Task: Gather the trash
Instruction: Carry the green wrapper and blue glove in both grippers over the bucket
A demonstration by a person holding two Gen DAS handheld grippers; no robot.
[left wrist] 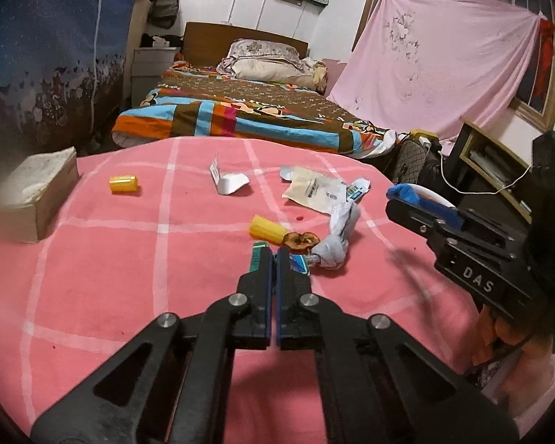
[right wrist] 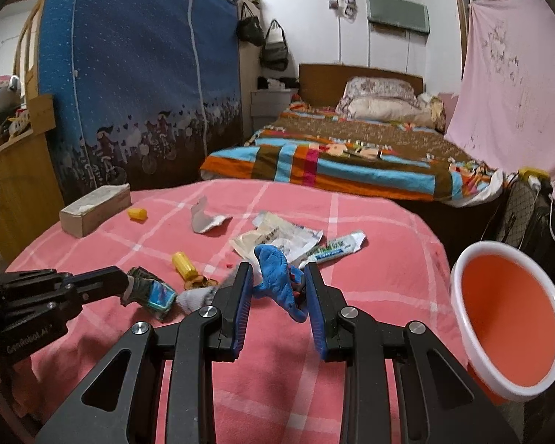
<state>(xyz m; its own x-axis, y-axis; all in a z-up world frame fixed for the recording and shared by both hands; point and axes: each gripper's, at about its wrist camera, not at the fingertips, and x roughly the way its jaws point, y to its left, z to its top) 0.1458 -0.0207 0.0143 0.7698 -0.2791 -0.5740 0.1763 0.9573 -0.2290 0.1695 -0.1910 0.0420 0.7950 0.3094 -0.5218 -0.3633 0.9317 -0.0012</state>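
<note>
Trash lies scattered on a pink checked cloth. My left gripper is shut on a green-and-blue wrapper; in the right wrist view the wrapper hangs from the left gripper just above the cloth. My right gripper is shut on a crumpled blue piece, which also shows at its tip in the left wrist view. Just beyond the left fingers lie a yellow tube, a brown dried peel and a knotted grey cloth.
An orange bin with a white rim sits tilted at the lower right of my right gripper. Farther out lie a plastic bag, bent white paper, a second yellow tube and a tissue box. A bed stands behind.
</note>
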